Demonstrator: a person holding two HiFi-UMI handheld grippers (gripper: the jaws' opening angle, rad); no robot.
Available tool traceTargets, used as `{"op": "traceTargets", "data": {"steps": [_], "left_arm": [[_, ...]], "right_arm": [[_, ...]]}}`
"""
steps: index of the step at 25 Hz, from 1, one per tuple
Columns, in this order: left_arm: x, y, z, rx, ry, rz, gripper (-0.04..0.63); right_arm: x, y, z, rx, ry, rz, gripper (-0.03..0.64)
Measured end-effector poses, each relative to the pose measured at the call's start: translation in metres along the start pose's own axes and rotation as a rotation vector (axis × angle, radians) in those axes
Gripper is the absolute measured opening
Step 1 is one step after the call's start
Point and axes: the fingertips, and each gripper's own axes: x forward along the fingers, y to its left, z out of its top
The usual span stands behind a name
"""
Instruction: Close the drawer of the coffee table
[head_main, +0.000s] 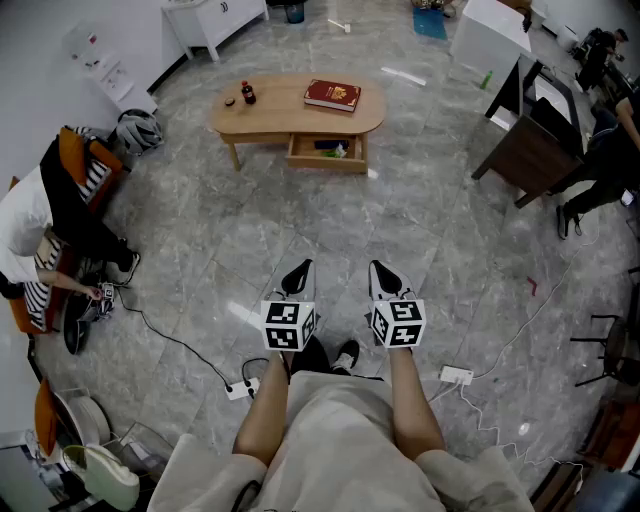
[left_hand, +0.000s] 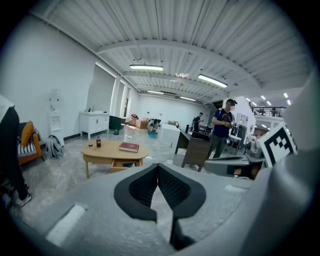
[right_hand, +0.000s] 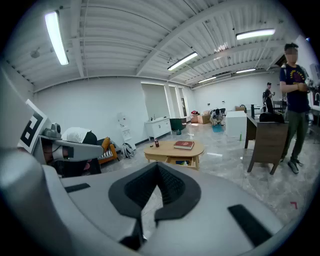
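A light wooden oval coffee table (head_main: 290, 118) stands far ahead on the grey marble floor. Its drawer (head_main: 327, 152) is pulled out, with small items inside. A red book (head_main: 332, 95) and a small dark bottle (head_main: 248, 93) sit on the top. The same table (left_hand: 111, 153) (right_hand: 172, 151) shows small and distant in both gripper views. My left gripper (head_main: 297, 276) and right gripper (head_main: 384, 277) are held side by side above my legs, well short of the table. Both are shut with nothing between the pads.
A person sits at the left by an orange chair (head_main: 75, 160). A dark desk (head_main: 540, 140) stands at the right with another person beside it. A power strip (head_main: 243, 389) and cables lie on the floor near my feet. White cabinets (head_main: 213, 17) line the back.
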Motion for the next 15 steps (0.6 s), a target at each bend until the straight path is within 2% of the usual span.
{"op": "traceTargets", "data": {"steps": [8,15], "left_arm": [[0.006,-0.01,0.004,0.058,0.017,0.037,0.009],[0.002,-0.003,-0.015,0.013,0.061,0.06,0.009]], "right_arm": [[-0.004,-0.001,0.0,0.005,0.002,0.044,0.014],[-0.006,-0.009,-0.009,0.075,-0.006,0.088,0.014]]}}
